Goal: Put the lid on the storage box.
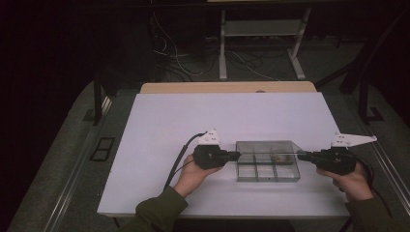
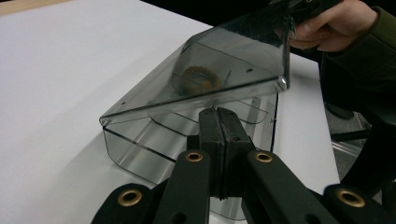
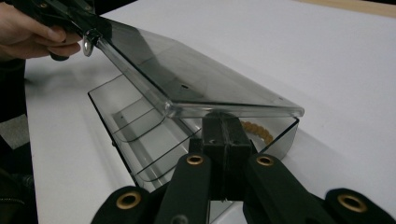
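A clear smoky plastic box [image 1: 267, 166] with divided compartments sits on the white table [image 1: 159, 125] between the two grippers. The left gripper [image 1: 236, 155] has its jaws pressed together at the near left edge of the box's hinged lid [image 2: 219, 70], which tilts up just above its fingertips [image 2: 219, 119] in the left gripper view. The right gripper [image 1: 300, 155] meets the opposite end of the lid, its jaws likewise closed with the lid's rim directly over the fingertips. A small brown ring-shaped object [image 3: 257, 129] lies in a compartment just beyond the right gripper's fingers. Whether either pair truly pinches the lid edge I cannot tell.
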The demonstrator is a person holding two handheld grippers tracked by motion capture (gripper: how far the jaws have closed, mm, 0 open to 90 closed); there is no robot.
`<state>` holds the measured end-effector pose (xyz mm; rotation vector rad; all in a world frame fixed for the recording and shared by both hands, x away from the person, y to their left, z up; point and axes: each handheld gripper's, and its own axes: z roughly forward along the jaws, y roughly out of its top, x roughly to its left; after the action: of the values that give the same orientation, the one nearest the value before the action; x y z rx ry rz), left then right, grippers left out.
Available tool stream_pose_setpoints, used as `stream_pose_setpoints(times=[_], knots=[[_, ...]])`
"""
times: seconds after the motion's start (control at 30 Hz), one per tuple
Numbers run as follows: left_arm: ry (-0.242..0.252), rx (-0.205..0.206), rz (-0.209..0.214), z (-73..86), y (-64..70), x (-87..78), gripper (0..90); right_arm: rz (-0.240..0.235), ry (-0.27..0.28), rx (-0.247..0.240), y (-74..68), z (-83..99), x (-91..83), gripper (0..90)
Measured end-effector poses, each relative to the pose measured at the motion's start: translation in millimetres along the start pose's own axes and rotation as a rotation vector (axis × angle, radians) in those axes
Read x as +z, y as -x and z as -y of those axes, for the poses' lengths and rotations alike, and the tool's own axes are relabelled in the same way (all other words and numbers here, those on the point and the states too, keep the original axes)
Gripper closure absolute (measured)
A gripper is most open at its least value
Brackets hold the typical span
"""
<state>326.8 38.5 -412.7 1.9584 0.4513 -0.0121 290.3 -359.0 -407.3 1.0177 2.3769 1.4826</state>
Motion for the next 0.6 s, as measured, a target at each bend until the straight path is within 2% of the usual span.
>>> stream_pose_setpoints(times=[0.13,0.3,0.6], knots=[[-0.015,-0.001,-0.001,2.5,-0.4,2.9,89.2,0.001,-0.015,-0.003,-0.5,3.9,2.5,89.0],[-0.050,0.018,-0.013,5.8,-2.0,6.7,89.2,0.009,-0.039,0.001,0.0,8.2,5.8,89.1],[-0.087,0.027,-0.023,12.2,-4.4,12.4,89.1,0.047,-0.094,-0.017,3.2,13.8,10.7,89.1]])
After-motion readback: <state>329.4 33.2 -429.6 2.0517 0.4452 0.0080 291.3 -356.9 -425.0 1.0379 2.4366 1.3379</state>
